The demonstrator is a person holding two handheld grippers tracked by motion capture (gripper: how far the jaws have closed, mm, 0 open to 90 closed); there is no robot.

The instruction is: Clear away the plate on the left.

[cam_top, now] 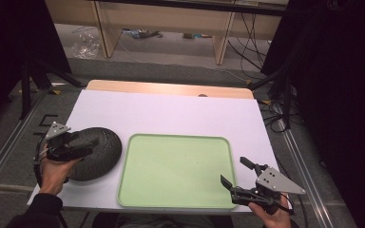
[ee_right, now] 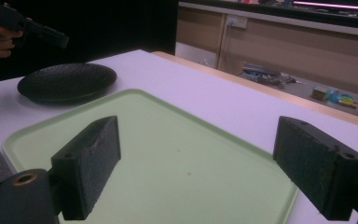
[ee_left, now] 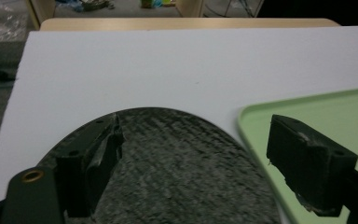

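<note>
Lower the wide-open left gripper (cam_top: 91, 141) squarely over the near rim of the dark plate (cam_top: 102, 156) lying on the worktop (cam_top: 171, 114) just left of the empty green tray (cam_top: 178, 137), right gripper (cam_top: 237, 173) parked open.

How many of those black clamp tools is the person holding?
2. The left gripper hovers over the black plate at the table's left; the right gripper sits at the green tray near its right corner.
</note>
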